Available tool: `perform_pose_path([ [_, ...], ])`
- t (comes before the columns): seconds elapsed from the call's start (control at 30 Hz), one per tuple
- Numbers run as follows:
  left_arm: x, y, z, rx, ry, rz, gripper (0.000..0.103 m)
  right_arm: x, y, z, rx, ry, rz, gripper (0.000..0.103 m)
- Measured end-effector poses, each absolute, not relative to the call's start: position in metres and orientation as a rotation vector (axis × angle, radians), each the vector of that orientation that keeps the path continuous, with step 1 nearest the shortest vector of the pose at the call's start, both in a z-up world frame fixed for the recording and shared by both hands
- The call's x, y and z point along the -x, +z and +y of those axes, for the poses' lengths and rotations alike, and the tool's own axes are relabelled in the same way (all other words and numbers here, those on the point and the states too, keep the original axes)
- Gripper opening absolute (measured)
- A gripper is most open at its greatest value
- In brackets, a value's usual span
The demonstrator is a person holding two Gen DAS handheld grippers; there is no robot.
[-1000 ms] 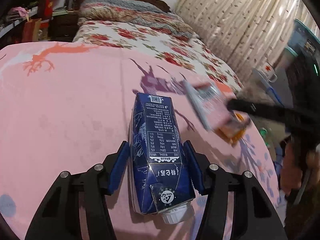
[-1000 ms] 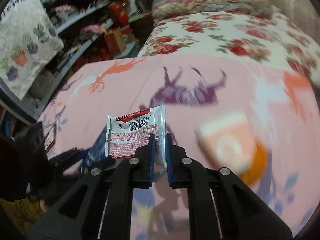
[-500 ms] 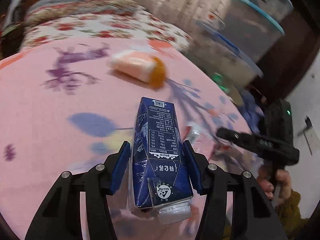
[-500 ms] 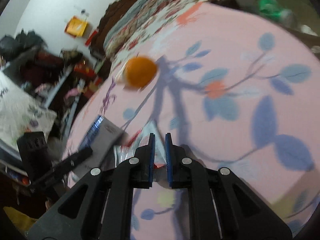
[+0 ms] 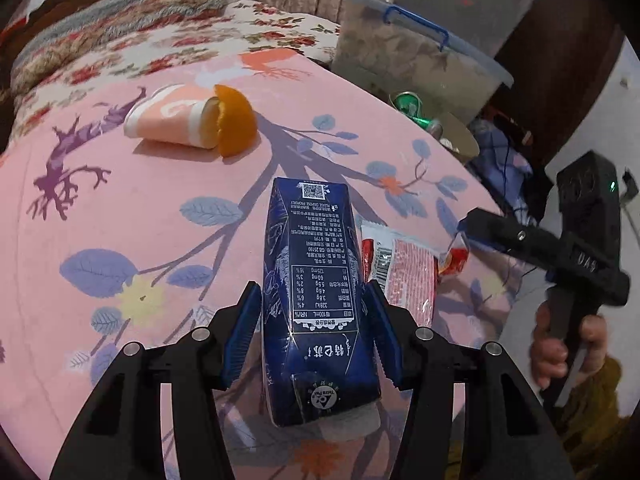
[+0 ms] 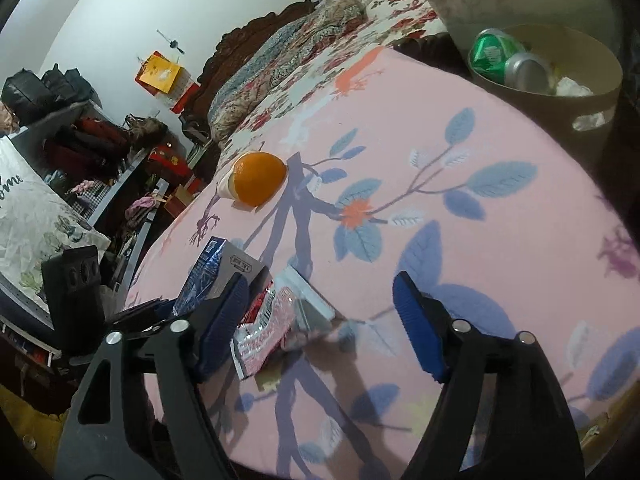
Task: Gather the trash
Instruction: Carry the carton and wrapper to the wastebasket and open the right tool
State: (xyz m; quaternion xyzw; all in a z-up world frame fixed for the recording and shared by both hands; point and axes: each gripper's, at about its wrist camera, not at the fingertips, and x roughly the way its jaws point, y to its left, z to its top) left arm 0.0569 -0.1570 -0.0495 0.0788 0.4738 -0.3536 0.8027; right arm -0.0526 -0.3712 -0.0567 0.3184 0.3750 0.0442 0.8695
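Observation:
My left gripper [image 5: 312, 294] is shut on a dark blue drink carton [image 5: 316, 280], held lengthwise above the pink patterned cloth [image 5: 140, 208]; the carton [image 6: 212, 272] shows at the left in the right wrist view too. My right gripper [image 6: 320, 284] has its jaws opening wide. A red and white snack wrapper [image 6: 268, 328] lies loose on the cloth between them, close to the left finger, and neither pad presses on it. The wrapper [image 5: 404, 268] sits just right of the carton. A hand [image 5: 560, 344] holds the right gripper [image 5: 472, 220].
A tipped paper cup [image 5: 168, 120] with an orange peel [image 5: 236, 120] lies farther back on the cloth. A round bin [image 6: 592, 92] holding a green can [image 6: 496, 50] stands past the cloth's far right edge. Plastic storage boxes [image 5: 420, 60] and a floral bed [image 5: 160, 40] lie behind.
Both grippers swung across the pink cloth toward the bin side. The right jaws went from shut on the wrapper to wide apart, letting it go. The left gripper kept hold of the carton.

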Motion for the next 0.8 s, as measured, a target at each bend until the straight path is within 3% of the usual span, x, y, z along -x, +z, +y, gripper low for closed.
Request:
perform_pose_path([
  [0.13, -0.052, -0.052, -0.162, -0.201, -0.75, 0.995, 0.052, 0.051, -0.065, -0.364, -0.656, 0.108, 0.844, 0.059],
  [0.33, -0.054, -0.063, -0.162, -0.194, -0.743, 1.024, 0.05, 0.037, -0.073, -0.324, -0.625, 0.152, 0.831, 0.05],
  [0.4, -0.058, -0.062, -0.158, -0.183, -0.729, 1.026, 0.051, 0.03, -0.073, -0.316, -0.557, 0.092, 0.838, 0.024],
  [0.5, -0.066, -0.062, -0.154, -0.134, -0.758, 1.064, 0.05, 0.031, -0.078, -0.334, -0.661, 0.1, 0.81, 0.019],
  [0.8, -0.086, -0.034, -0.212, -0.132, -0.877, 1.067, 0.049, 0.052, -0.053, -0.422, -0.734, -0.058, 0.648, 0.019],
])
